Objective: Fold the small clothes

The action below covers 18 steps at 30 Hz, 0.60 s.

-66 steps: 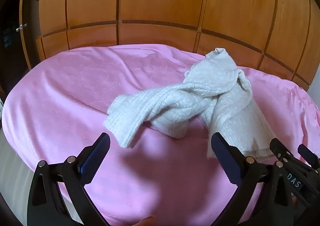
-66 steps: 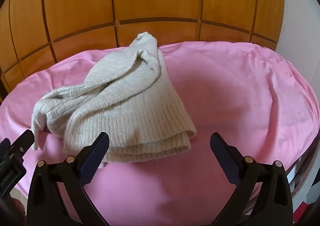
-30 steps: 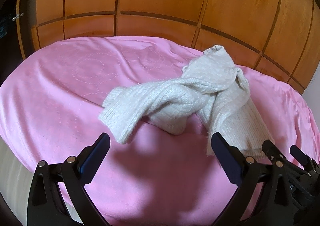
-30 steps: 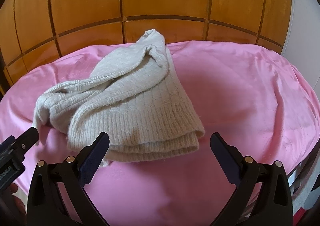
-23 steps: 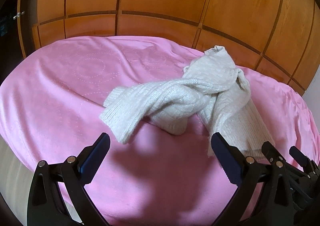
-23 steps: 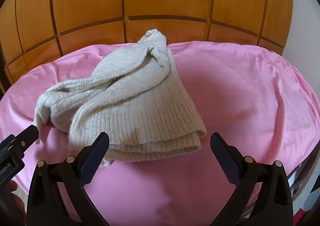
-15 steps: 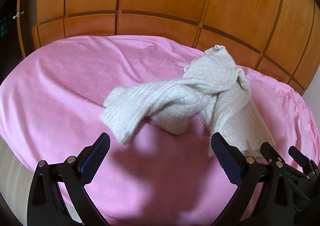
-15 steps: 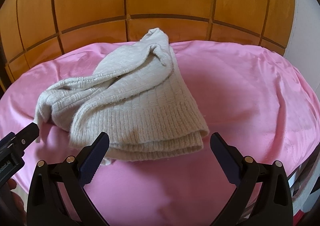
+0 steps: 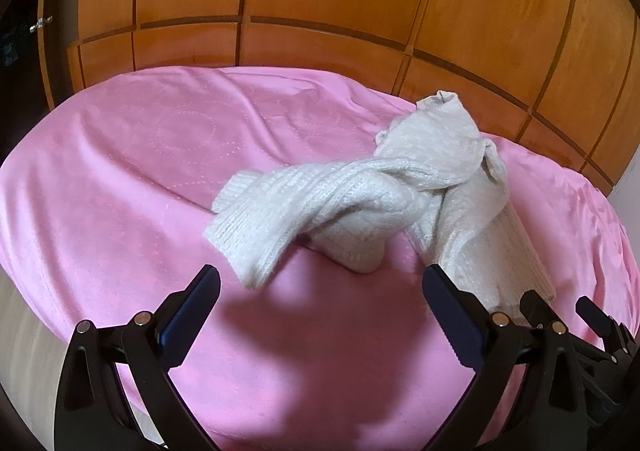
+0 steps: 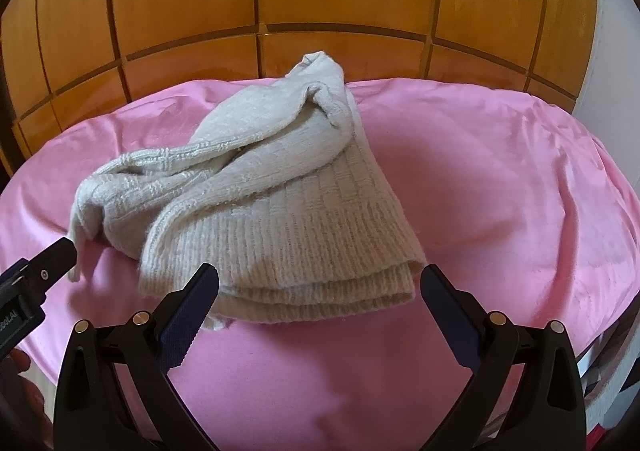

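A cream knit sweater [image 9: 360, 203] lies crumpled on a pink bedspread [image 9: 140, 171], one sleeve stretched to the left. In the right wrist view the sweater [image 10: 280, 203] shows its ribbed hem bunched toward me. My left gripper [image 9: 318, 303] is open and empty, just short of the sleeve end. My right gripper [image 10: 318, 303] is open and empty, its jaws on either side of the ribbed hem, close above it. The right gripper also shows in the left wrist view [image 9: 568, 315], and the left gripper's tip in the right wrist view [image 10: 48, 259].
A wooden panelled headboard [image 9: 320, 11] runs behind the bed. A white wall [image 10: 612, 31] stands at the right. The bed's front edge [image 9: 24, 311] drops off at lower left.
Both grippers have crept slightly forward toward the sweater; the right one now sits closer over the hem. The sweater has not moved.
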Tool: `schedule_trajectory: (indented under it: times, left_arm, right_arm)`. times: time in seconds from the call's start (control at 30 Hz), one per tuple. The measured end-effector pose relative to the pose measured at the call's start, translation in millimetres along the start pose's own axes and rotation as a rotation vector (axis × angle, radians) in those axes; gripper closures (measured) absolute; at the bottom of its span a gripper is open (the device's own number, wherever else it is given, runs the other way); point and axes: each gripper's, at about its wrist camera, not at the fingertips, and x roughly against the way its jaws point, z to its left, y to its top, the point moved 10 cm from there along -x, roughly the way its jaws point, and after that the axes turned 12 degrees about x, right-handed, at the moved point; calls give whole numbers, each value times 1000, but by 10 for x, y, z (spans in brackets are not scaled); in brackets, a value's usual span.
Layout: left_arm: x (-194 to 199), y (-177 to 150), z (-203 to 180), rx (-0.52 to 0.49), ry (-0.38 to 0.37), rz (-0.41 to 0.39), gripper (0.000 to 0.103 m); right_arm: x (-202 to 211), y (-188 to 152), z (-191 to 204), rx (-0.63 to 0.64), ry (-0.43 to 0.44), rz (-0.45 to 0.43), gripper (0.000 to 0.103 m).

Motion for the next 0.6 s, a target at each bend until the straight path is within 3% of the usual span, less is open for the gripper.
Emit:
schedule_trajectory:
  times: [0.23, 0.4, 0.47, 0.53, 0.6]
  left_arm:
    - [-76, 52, 155, 31, 9, 11, 2]
    - [-92, 147, 494, 88, 49, -1, 2]
    - [-84, 185, 659, 115, 77, -15, 2]
    - [-91, 198, 802, 140, 92, -14, 2]
    - [-96, 185, 927, 158, 101, -9, 2]
  right_arm:
    - [-21, 132, 75, 32, 63, -34, 3]
    - [19, 489, 296, 96, 181, -107, 3]
    - [41, 732, 472, 148, 258, -146, 7]
    - [24, 958, 692, 262, 296, -180, 20]
    - [-94, 1077, 916, 366, 333, -154, 23]
